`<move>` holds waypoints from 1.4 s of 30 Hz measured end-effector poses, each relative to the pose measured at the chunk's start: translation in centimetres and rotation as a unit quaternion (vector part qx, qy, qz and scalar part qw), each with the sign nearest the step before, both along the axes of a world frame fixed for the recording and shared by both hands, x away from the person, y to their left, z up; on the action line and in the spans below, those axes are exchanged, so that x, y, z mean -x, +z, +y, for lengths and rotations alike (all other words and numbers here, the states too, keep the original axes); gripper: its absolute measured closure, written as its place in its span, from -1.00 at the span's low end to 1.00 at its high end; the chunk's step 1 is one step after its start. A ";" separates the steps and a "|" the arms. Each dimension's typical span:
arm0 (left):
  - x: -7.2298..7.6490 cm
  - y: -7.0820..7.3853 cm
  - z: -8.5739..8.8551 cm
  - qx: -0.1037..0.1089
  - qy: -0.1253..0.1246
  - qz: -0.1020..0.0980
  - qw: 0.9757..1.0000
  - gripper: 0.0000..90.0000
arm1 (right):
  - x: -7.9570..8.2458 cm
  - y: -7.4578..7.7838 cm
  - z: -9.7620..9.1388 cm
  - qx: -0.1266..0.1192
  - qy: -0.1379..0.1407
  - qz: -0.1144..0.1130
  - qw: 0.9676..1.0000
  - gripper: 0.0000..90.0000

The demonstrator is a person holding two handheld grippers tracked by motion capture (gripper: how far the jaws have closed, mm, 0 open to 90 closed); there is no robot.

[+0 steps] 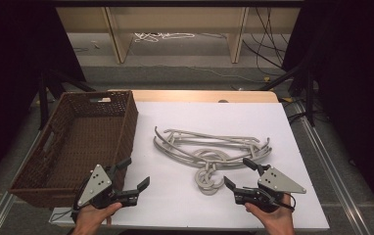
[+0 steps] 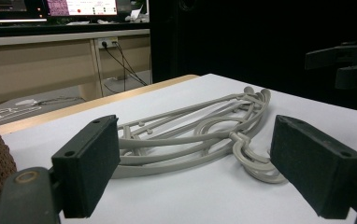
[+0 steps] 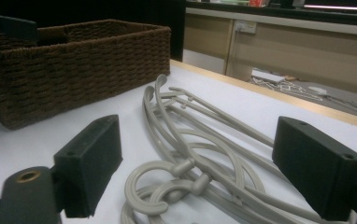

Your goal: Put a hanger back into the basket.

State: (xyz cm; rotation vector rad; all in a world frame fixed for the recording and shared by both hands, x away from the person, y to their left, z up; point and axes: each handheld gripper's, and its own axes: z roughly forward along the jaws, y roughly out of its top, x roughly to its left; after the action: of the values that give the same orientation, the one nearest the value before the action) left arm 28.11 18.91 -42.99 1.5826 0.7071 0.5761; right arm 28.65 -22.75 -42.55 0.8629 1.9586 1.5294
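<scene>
A pile of grey plastic clothes hangers [image 1: 209, 149] lies in the middle of the white table top [image 1: 175, 205], hooks toward the near edge. In the left gripper view the hangers [image 2: 190, 135] lie ahead of the jaws. In the right gripper view the hangers [image 3: 190, 154] lie close, hooks nearest. My left gripper [image 1: 134, 174] stands open near the front left, beside the basket, nothing between its jaws. My right gripper [image 1: 239, 172] stands open at the front right, just right of the hooks, not touching them.
A brown woven basket [image 1: 126, 132] sits at the table's left edge, seemingly with nothing inside; the basket [image 3: 74, 60] shows beyond the hangers in the right gripper view. Beyond the table are wooden furniture legs and loose cables [image 1: 163, 35] on the floor.
</scene>
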 end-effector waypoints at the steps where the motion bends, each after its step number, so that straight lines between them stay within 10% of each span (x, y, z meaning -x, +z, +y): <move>1: 0.0 0.0 0.0 0.001 -0.001 0.000 1.000 -0.65 | 0.0 0.0 0.0 0.000 0.000 0.000 1.000 -0.59; 19: 0.0 0.0 -0.2 0.000 -0.005 -0.002 1.000 -0.65 | -1.6 -0.2 -0.7 0.069 0.011 -0.003 0.998 -0.56; 26: -0.1 -0.1 -0.3 -0.006 -0.007 -0.003 1.000 -0.65 | -2.9 0.3 -0.9 0.133 0.029 -0.004 0.991 -0.46; 29: 0.0 -0.1 -0.4 -0.001 -0.006 0.003 1.000 -0.65 | -3.8 0.4 -1.0 0.175 0.048 0.010 0.983 -0.37; 30: 0.0 -0.1 -0.4 -0.002 -0.008 0.002 1.000 -0.65 | -4.8 0.1 -1.0 0.216 0.065 0.027 0.974 -0.31; 33: 0.0 -0.1 -0.4 -0.006 -0.009 -0.001 1.000 -0.65 | -5.5 -0.2 -0.8 0.250 0.074 0.033 0.965 -0.21; 35: -0.1 -0.2 -0.4 -0.009 -0.009 -0.002 1.000 -0.65 | -6.8 -0.9 -0.6 0.304 0.095 0.053 0.946 -0.03; 42: 0.0 -0.2 -0.4 -0.011 -0.010 0.000 1.000 -0.65 | -9.0 -1.8 0.0 0.354 0.113 0.069 0.926 0.19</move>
State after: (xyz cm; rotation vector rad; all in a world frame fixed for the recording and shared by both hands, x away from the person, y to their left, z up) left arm 28.16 18.47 -43.20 1.6081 0.6860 0.5717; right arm 37.61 -22.70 -44.39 0.4450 2.5239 0.7489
